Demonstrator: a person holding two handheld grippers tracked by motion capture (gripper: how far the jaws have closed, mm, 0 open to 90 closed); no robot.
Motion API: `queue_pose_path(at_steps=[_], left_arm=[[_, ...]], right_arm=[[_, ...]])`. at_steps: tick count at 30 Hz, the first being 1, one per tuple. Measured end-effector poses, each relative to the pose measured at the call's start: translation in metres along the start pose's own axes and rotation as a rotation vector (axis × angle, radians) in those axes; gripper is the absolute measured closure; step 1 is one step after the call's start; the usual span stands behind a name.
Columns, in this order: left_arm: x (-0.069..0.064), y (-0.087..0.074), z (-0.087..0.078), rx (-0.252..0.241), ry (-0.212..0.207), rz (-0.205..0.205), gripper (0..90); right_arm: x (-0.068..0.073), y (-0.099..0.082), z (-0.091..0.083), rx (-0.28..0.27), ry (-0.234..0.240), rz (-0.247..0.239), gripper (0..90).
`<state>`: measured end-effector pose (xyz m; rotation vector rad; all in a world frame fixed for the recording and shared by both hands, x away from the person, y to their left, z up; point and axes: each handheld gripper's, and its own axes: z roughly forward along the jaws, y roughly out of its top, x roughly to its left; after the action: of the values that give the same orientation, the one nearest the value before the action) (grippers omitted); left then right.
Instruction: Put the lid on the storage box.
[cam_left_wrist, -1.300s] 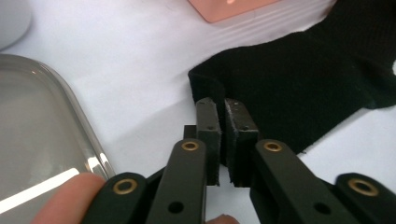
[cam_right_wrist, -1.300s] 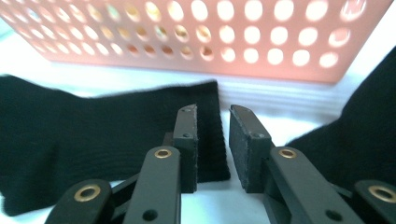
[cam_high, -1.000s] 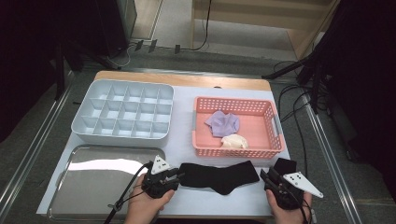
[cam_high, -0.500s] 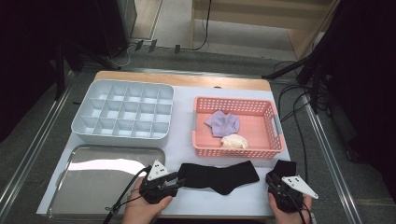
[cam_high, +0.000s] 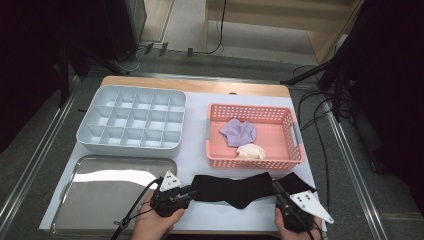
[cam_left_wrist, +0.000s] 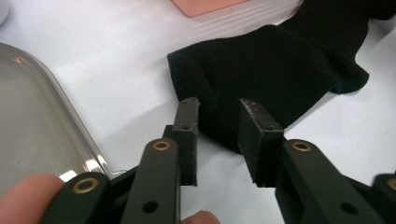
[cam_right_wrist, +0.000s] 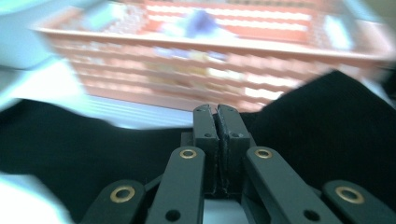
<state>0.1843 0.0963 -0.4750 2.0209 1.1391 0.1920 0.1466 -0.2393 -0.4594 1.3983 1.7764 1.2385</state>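
Right gripper (cam_right_wrist: 217, 109) pinched shut on black sock (cam_high: 235, 188) at 5 o'clock; left gripper (cam_left_wrist: 218, 116) narrowing astride cuff, not yet pinching. Could tug sock free of left.

- We take this for a lab or test room.
- We see a work table (cam_high: 200, 85) fenced by metal rails (cam_high: 30, 170).
- We see cables (cam_high: 320, 130) trailing over grey carpet (cam_high: 250, 65) and black stands (cam_high: 335, 75) around it.

We see the sock (cam_high: 235, 189) before the basket (cam_high: 292, 150), the tray (cam_high: 80, 200) left of it, the divided box (cam_high: 100, 145) behind the tray
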Motion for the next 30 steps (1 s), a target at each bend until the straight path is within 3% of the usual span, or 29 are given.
queue_pose_path(at_steps=[7,9,12,15,17,20,23,25,30], left_arm=[[0.0,-0.001,-0.001,0.01,-0.006,0.003,81.5],[0.001,-0.001,-0.002,0.011,-0.017,-0.003,83.9],[0.003,0.0,-0.002,0.016,-0.019,-0.017,86.0],[0.003,0.0,-0.001,0.021,-0.013,-0.019,87.1],[0.003,0.0,-0.001,0.022,-0.013,-0.019,87.3],[0.003,0.0,-0.001,0.016,-0.008,-0.021,87.4],[0.003,0.001,-0.001,0.015,-0.008,-0.024,88.0],[0.004,0.001,-0.002,0.018,-0.009,-0.023,88.1],[0.005,0.001,-0.004,0.007,-0.003,-0.024,88.1]], right_arm=[[0.049,-0.005,0.022,0.085,0.177,-0.11,85.4],[0.051,-0.007,0.024,0.093,0.213,-0.109,75.1],[0.043,-0.005,0.018,0.05,0.254,-0.077,66.4],[0.026,-0.003,0.01,0.013,0.212,-0.026,63.7],[0.013,-0.004,0.007,0.004,0.151,0.0,62.3],[0.002,-0.005,0.005,0.008,0.066,0.016,58.2],[-0.005,-0.007,0.007,0.012,0.015,0.026,49.3],[-0.006,-0.007,0.008,0.026,-0.007,0.028,45.1],[-0.005,-0.013,0.017,0.101,-0.008,0.022,41.2]])
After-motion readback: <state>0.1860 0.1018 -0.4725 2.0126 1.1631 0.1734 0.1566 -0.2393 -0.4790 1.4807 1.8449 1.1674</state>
